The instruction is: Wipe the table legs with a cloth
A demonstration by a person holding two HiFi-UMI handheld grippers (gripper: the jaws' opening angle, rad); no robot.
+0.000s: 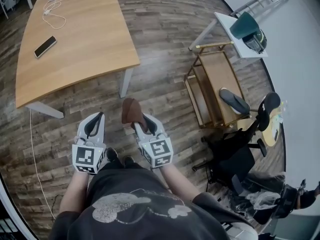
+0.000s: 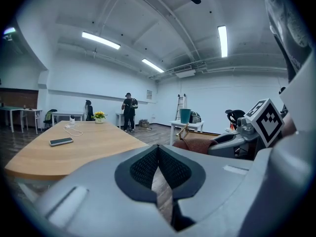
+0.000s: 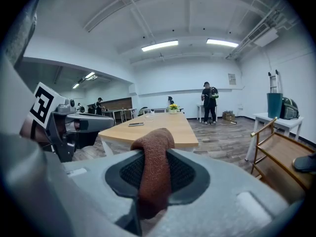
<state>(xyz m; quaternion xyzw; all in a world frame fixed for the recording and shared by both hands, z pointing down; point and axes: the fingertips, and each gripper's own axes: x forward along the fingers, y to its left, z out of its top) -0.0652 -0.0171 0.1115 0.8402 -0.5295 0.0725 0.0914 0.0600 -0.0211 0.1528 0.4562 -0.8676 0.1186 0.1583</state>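
**Lining up the cloth for the near table leg**

I'm seeing the right gripper [image 1: 143,128] clamped on the brown cloth [image 3: 154,167]. A folded hump is sticking out past the jaw tips and a tail is hanging below them. The left gripper [image 2: 158,154] is sitting with its jaws together and nothing between them, held level beside the right one at its 9 o'clock.

In the head view, the nearest white table leg [image 1: 126,81] is standing at 12 o'clock from the cloth, near but not touching. A second leg [image 1: 45,109] is at 10 o'clock from the left gripper, under the table [image 1: 75,39] edge.

I'm judging that no wiping is under way yet; this is the approach.

How I'm planning it:
- I'm crouching first, since both grippers are riding above the legs.
- I'm presenting the protruding hump to the leg, not the plastic jaws.
- I'm stroking top to bottom, then coming round to the far face.
- I'm keeping the clamp firm, because the loose tail could snag and pull free.
- I'm watching the wooden cart [image 1: 212,86] at 3 o'clock when swinging around.
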